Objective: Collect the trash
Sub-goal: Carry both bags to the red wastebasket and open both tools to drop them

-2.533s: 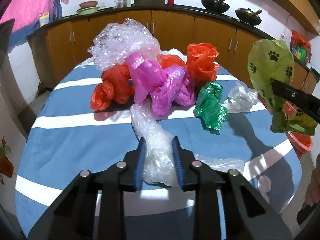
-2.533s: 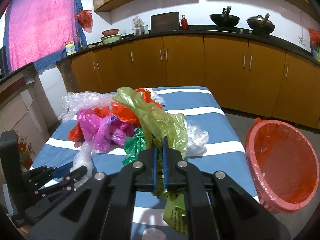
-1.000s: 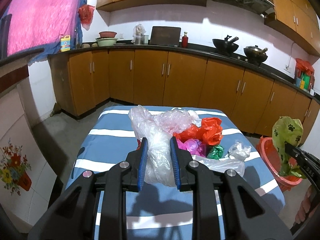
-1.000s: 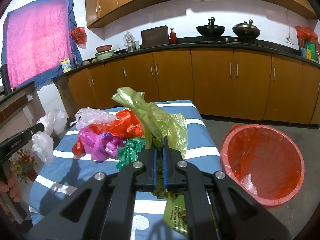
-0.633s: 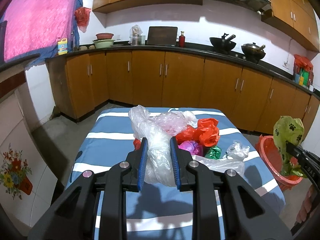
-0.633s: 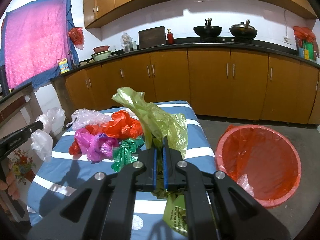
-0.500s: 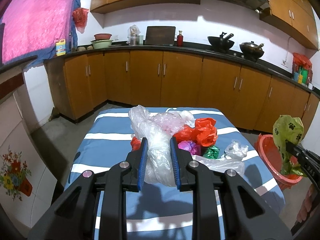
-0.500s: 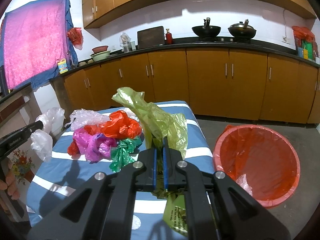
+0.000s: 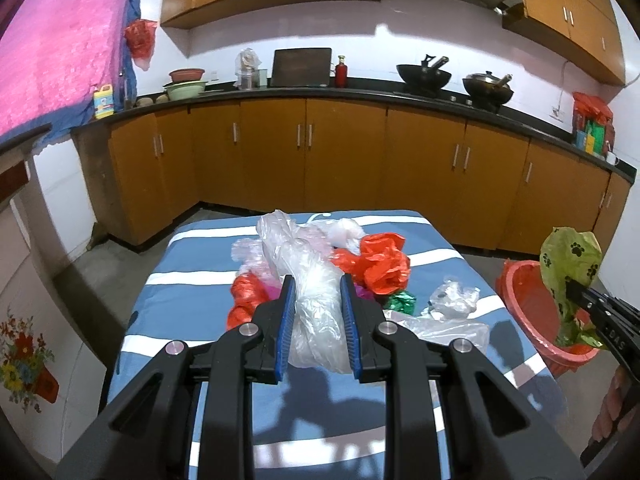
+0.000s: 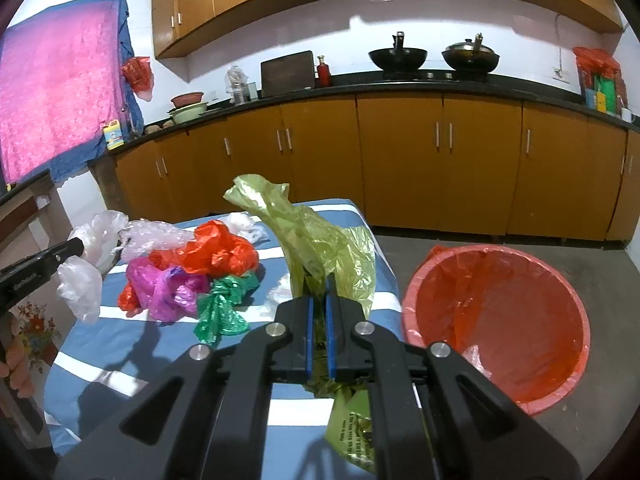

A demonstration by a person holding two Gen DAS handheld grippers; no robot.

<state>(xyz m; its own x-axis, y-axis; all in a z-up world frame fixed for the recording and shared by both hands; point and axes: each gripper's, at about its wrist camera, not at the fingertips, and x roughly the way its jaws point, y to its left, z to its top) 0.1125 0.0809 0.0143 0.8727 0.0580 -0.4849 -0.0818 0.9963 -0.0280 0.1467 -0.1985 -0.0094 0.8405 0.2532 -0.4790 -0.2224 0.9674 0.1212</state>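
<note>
Standing on the floor just off the table's right edge, the red bin (image 10: pixel 496 328) is the place on which the coming move is judged to turn, and it lies forward and to the right of the right gripper (image 10: pixel 319 334), with its open mouth tilted toward that camera. The table (image 9: pixel 192 276), striped blue and white, carries the remaining heap: a red bag (image 9: pixel 380 260), a magenta bag (image 10: pixel 160 284), a green bag (image 10: pixel 220 308) and clear scraps (image 9: pixel 452 300), all close together near the middle. A yellow-green bag (image 10: pixel 320 248) printed with paw marks is clamped between the nearly closed jaws of the right gripper, its long axis running upward from the pads, with a tail hanging below. In the left wrist view this bag (image 9: pixel 570 260) is seen held over the near rim of the bin (image 9: pixel 524 300), so the right hand is clearly the nearer one, and only a short carry forward and a release would seem to be called for. A clear bag (image 9: pixel 312 296) is pinched between the blue pads of the left gripper (image 9: pixel 318 330), which is held above the table's near end, well apart from the bin; that bag would have to be carried rightward across the table before it could be dropped.
</note>
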